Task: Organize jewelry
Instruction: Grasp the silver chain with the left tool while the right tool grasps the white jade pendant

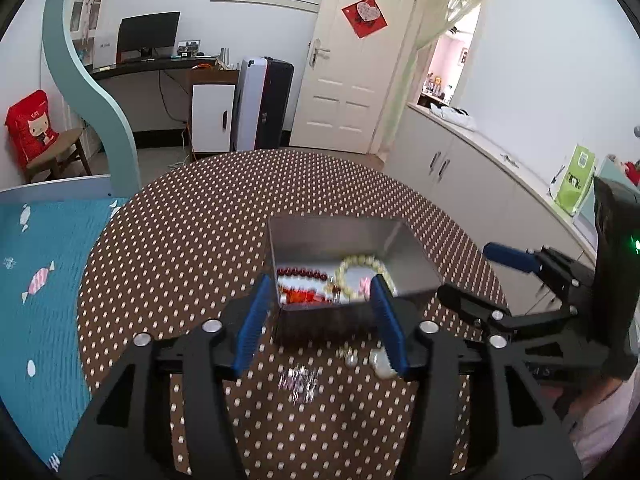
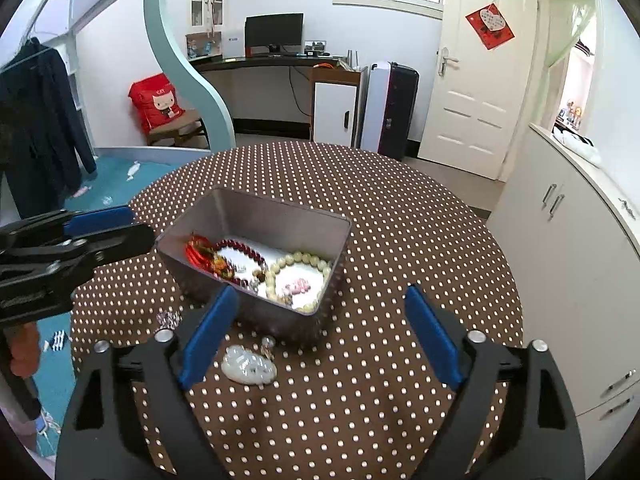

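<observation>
An open metal tin (image 1: 332,236) (image 2: 272,212) stands on the dotted table. It holds a cream bead bracelet (image 1: 360,260) (image 2: 298,257), a dark red bead bracelet (image 1: 300,273) (image 2: 240,246), a red cord piece (image 2: 196,252) and a pink charm (image 2: 296,286). In front of the tin lie a white jade pendant (image 1: 380,360) (image 2: 250,364), a small silvery piece (image 2: 268,344) and a sparkly crystal bracelet (image 1: 300,380) (image 2: 168,320). My left gripper (image 1: 321,282) (image 2: 140,226) hangs open near the tin's left corner, empty. My right gripper (image 2: 320,292) (image 1: 464,270) stands wide open before the tin, empty.
The round table (image 1: 200,220) (image 2: 400,220) wears a brown cloth with white dots. White cabinets (image 2: 560,240) run along the right. A bed with a teal sheet (image 1: 40,260) borders the table's left edge. A person's hand (image 2: 24,352) holds the left gripper's handle.
</observation>
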### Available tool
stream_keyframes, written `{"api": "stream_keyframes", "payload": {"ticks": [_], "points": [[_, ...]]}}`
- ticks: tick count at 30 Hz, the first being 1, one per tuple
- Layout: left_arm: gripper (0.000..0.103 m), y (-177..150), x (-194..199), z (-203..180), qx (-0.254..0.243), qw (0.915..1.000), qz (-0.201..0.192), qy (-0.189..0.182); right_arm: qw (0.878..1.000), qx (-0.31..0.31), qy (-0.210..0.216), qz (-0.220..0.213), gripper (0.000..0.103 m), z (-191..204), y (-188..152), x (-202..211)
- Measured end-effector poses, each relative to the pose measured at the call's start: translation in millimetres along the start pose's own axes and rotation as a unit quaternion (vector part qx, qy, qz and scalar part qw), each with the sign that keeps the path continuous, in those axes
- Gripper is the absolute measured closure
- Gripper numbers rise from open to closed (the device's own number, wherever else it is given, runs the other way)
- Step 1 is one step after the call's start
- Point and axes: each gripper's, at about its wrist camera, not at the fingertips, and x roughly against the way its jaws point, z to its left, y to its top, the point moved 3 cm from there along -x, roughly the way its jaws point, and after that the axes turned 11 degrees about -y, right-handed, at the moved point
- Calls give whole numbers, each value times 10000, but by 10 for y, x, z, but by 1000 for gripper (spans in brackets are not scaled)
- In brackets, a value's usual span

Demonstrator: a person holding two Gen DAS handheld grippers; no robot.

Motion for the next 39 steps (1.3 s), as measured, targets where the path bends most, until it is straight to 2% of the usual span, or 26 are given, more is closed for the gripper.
{"api": "stream_keyframes", "payload": {"ticks": [4, 12, 15, 23, 25, 28, 33, 34, 36, 38, 39], "points": [[38, -202, 20, 8, -63, 9998, 187, 42, 9998, -48, -118, 150, 11, 8, -110, -24], [38, -565, -157, 67, -76, 9975, 697, -57, 9985, -21, -93, 536, 9, 101, -373, -111], [49, -641, -224, 124, 52, 9967, 792, -194, 9979, -37, -72, 643, 9, 108, -419, -147], [66, -691, -295, 259, 140, 9957, 901, -139, 9975, 27, 73, 696, 9, 208, -423, -194], [80, -716, -325, 294, 170, 9952, 962, -103, 9974, 51, 123, 715, 9, 241, -422, -213], [93, -746, -373, 323, 155, 9946, 1022, 55, 9969, 112, 183, 751, 9, 292, -439, -257], [94, -772, -372, 327, 197, 9946, 1015, 101, 9961, 239, 149, 834, 9, 376, -490, -344], [94, -771, -364, 331, 211, 9946, 1008, 113, 9960, 282, 122, 834, 13, 395, -502, -361], [94, -765, -355, 321, 211, 9947, 996, 144, 9957, 346, 151, 845, 29, 428, -519, -395], [94, -766, -347, 324, 249, 9947, 989, 140, 9957, 290, 331, 813, 51, 447, -520, -406], [94, -759, -341, 322, 270, 9947, 981, 139, 9956, 281, 410, 792, 58, 454, -506, -401]]}}
